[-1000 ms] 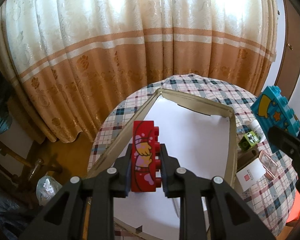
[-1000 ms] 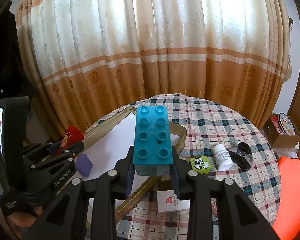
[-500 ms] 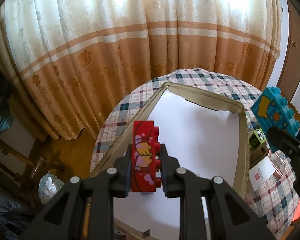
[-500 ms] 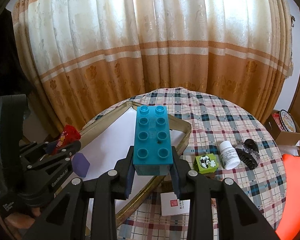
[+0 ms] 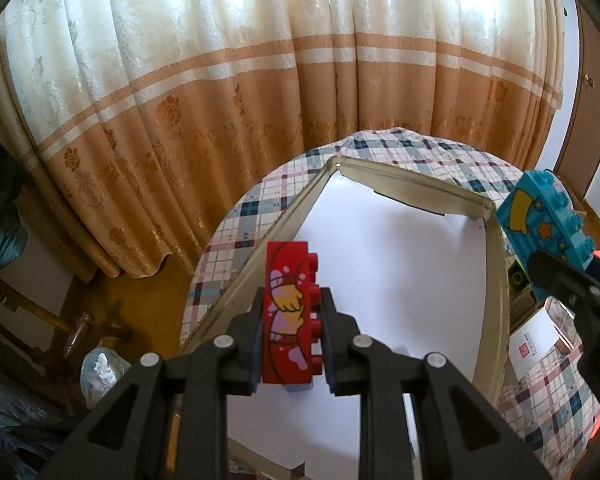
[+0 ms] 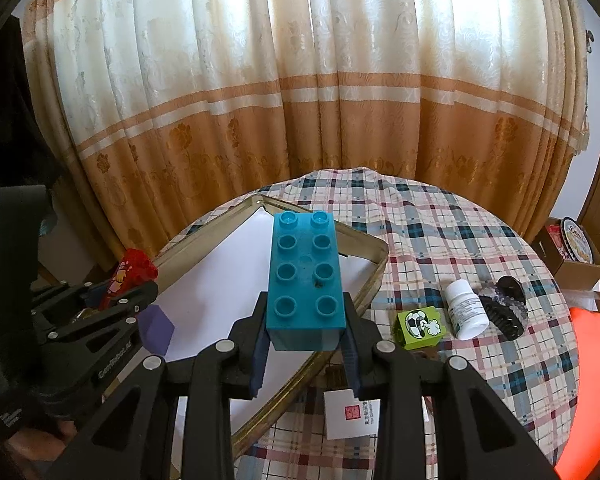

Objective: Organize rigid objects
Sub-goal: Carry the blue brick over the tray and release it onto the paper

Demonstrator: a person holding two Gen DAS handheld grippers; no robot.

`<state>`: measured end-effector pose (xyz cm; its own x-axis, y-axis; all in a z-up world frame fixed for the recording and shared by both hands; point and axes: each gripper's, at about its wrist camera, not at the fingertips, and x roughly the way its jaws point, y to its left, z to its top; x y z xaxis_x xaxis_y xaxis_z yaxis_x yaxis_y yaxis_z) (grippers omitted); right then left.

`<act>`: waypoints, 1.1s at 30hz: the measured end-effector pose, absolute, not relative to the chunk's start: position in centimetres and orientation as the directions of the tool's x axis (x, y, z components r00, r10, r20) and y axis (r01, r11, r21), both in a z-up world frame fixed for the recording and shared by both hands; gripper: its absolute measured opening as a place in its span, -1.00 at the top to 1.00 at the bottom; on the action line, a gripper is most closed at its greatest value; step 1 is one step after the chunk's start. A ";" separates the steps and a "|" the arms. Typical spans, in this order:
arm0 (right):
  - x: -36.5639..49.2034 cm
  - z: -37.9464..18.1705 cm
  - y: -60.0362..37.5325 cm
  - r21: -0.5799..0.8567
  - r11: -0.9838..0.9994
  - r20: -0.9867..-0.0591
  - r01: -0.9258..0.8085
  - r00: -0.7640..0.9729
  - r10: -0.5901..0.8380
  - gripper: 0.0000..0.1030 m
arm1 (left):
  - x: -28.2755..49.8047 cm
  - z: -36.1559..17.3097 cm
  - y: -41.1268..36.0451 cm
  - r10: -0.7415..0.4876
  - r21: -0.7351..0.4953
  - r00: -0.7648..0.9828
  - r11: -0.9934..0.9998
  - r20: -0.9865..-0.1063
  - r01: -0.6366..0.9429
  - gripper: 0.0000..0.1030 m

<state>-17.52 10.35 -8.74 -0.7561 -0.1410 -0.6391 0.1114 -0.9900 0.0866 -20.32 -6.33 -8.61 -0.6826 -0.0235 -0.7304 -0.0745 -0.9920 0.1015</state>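
Plaid table (image 6: 440,232): tray (image 6: 374,276), bottle (image 6: 466,310), green block (image 6: 420,326).

Two wrist cameras look steeply down along their jaws from close above the round worktop (image 6: 480,240), facing the curtain (image 5: 260,80); both share the white-lined tray (image 5: 496,280) at its left edge.

Left gripper (image 5: 291,340), lower centre of the left wrist view: black two-finger unit angled downward, jaws closed on a red brick (image 5: 290,312) held on edge, studs facing the right finger. The same gripper appears at the left edge of the right wrist view, fingers directed toward frame centre; the part of a hand (image 6: 24,446) at the lower left corner probably grasps its handle, though the corner is dark. Right gripper (image 6: 306,354), lower centre of the right wrist view: angled downward, jaws closed on the near end of a blue brick (image 6: 305,280), studs upward. Its finger and brick enter the right edge of the left wrist view.
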 end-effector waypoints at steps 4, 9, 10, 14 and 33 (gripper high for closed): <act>-18.0 -9.1 10.5 0.100 -0.990 -0.649 0.103 -0.747 -0.143 0.34 | -20.5 -8.8 -6.2 -0.030 0.110 -0.680 -0.991 -0.733 -0.075 0.58; -18.4 -9.5 10.2 0.095 -0.990 -0.653 0.107 -0.744 -0.143 0.34 | -20.8 -9.2 -6.0 -0.039 0.121 -0.672 -0.990 -0.739 -0.076 0.58; -18.5 -9.7 10.0 0.091 -0.990 -0.654 0.109 -0.743 -0.142 0.34 | -20.9 -9.3 -6.0 -0.041 0.124 -0.671 -0.989 -0.740 -0.076 0.58; -19.3 -10.4 9.8 0.092 -0.990 -0.667 0.104 -0.732 -0.139 0.34 | -21.1 -9.7 -6.1 -0.050 0.129 -0.662 -0.989 -0.748 -0.072 0.58; -20.9 -12.5 9.3 0.098 -0.990 -0.703 0.105 -0.696 -0.143 0.34 | -21.6 -10.5 -5.9 -0.097 0.175 -0.656 -0.983 -0.749 -0.055 0.58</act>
